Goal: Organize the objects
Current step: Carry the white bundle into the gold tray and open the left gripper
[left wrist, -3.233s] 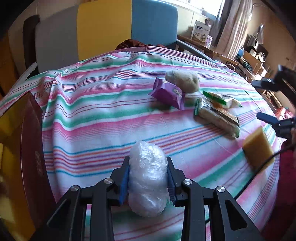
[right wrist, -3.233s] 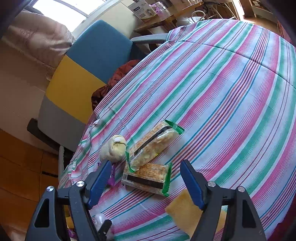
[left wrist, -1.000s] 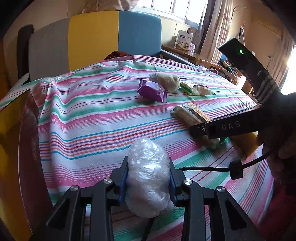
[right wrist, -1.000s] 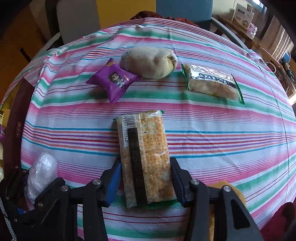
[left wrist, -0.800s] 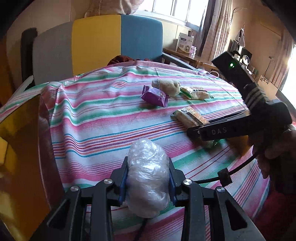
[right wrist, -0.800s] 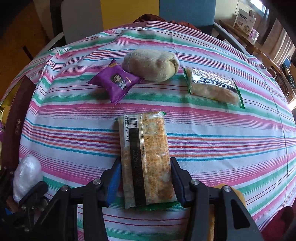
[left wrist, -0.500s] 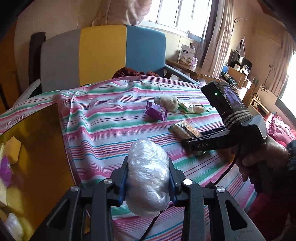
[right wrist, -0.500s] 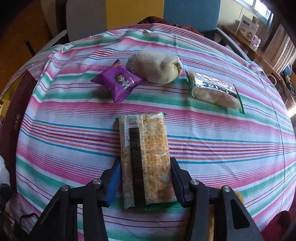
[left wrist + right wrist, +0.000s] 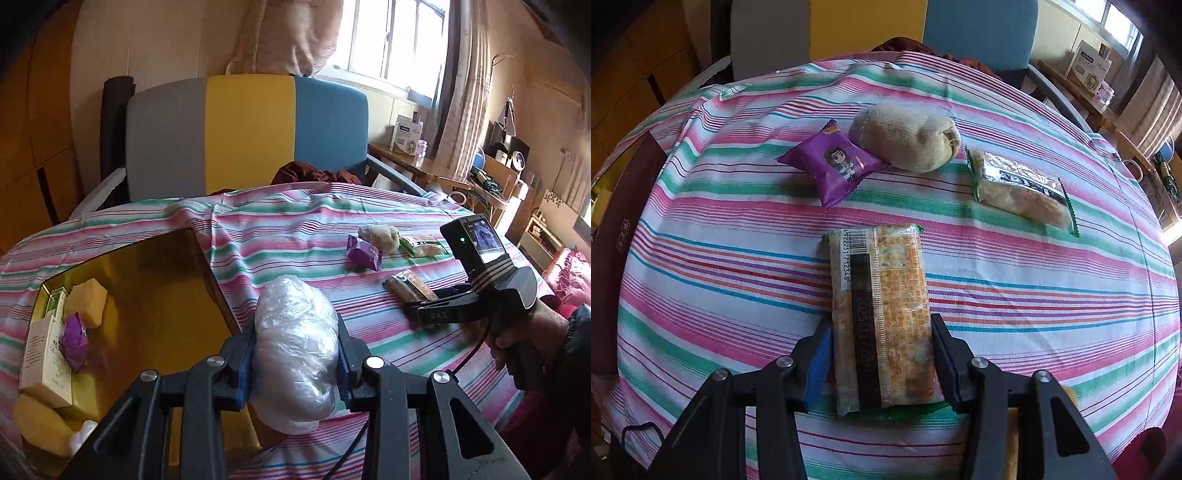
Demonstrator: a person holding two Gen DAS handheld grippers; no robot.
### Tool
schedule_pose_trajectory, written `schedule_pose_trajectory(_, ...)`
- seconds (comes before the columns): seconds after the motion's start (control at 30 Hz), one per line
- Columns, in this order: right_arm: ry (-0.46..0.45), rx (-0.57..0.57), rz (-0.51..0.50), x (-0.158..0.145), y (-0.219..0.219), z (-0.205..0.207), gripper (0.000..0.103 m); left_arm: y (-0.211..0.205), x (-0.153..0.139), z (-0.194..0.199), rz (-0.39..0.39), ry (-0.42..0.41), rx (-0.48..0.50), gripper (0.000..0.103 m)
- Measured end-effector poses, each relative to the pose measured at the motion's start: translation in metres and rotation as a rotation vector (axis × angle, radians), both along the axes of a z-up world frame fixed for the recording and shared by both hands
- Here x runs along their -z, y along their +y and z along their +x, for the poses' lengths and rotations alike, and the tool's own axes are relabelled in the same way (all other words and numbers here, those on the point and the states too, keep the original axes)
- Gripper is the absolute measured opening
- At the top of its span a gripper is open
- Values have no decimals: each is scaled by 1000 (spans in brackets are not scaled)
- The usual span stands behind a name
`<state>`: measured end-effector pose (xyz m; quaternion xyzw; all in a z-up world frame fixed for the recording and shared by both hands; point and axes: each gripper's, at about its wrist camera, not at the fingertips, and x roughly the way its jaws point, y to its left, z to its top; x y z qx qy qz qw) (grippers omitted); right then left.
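Observation:
My left gripper (image 9: 293, 363) is shut on a clear plastic bundle (image 9: 295, 354) and holds it above the table, at the right edge of a gold box (image 9: 155, 295). My right gripper (image 9: 881, 360) is closed around a cracker packet (image 9: 881, 314) that lies on the striped tablecloth (image 9: 720, 295); the packet also shows in the left wrist view (image 9: 410, 286). A purple snack packet (image 9: 831, 162), a rolled beige sock (image 9: 908, 136) and a second cracker packet (image 9: 1019, 188) lie farther back.
The gold box holds a yellow sponge (image 9: 86, 301), a cream carton (image 9: 46, 354) and a purple packet (image 9: 74, 341). A yellow sponge (image 9: 1012, 443) lies under my right gripper. A grey, yellow and blue chair (image 9: 243, 136) stands behind the table.
My left gripper has lifted and drawn back left with the plastic bundle, bringing the gold box's inside into view. My right gripper stays closed on the cracker packet.

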<state>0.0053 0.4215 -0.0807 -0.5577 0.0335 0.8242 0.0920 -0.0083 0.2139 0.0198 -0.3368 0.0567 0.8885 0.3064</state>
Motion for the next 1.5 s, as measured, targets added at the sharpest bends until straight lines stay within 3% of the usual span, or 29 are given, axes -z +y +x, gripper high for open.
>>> schedule_pose_trajectory(0.23,0,-5,9,0,0,1,50,-42,1,-19,59,-71,-78,36)
schedule_pose_trajectory(0.47,-2,-18,24,0,0,-2,50,-137,-1,-48,154,-141,-281,36)
schedule_pose_trajectory(0.7,-4,-27,41,0,-3,0,49,-202,7,-49,143,-135,-437,36)
schedule_pose_trajectory(0.97,-4,-31,52,0,-4,-3,49,-192,17,-61,156,-189,-405,36)
schedule_pose_trajectory(1.4,-5,-35,65,-1,-5,-1,49,-156,66,-97,-59,-237,-417,39)
schedule_pose_trajectory(1.5,-5,-35,65,-1,-5,-1,49,-155,71,-96,-87,-225,-411,44)
